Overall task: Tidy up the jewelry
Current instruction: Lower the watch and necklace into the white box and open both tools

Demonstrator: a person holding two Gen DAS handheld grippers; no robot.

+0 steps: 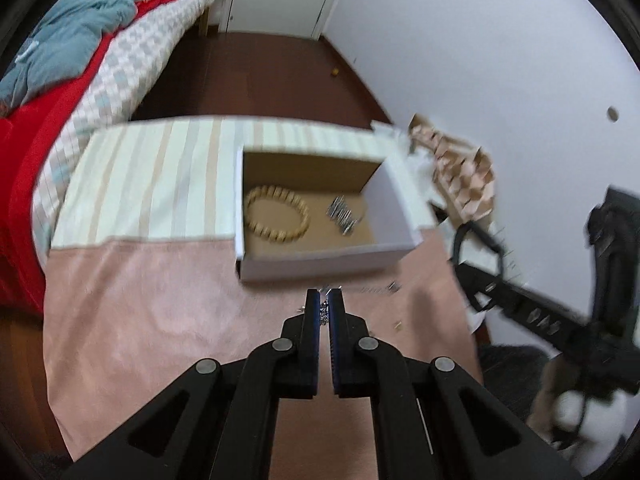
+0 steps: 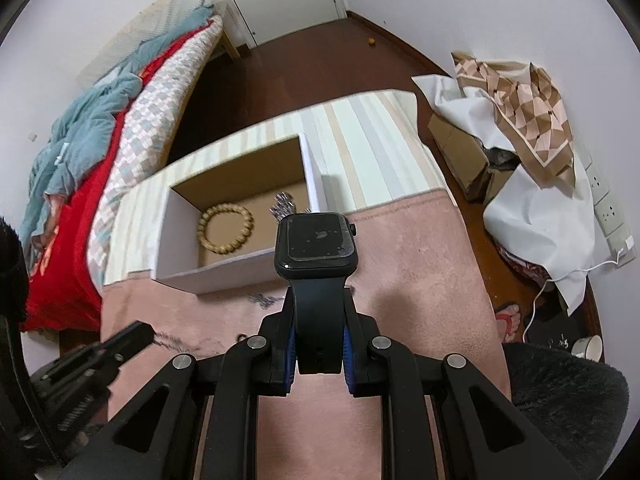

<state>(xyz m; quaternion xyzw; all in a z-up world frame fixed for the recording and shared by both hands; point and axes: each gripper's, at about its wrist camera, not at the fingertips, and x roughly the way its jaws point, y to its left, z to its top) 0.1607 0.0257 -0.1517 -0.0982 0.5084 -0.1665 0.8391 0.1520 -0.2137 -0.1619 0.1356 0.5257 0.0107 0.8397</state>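
**Right gripper clamps black watch near the box**

Right gripper is clamped on the smooth strap of a black watch, whose square glossy face shows no readable writing. Left gripper is pinched together on a thin silvery chain above the fuzzy pink cloth. Beyond, the open white box holds a round wooden bead bracelet and a metal band.
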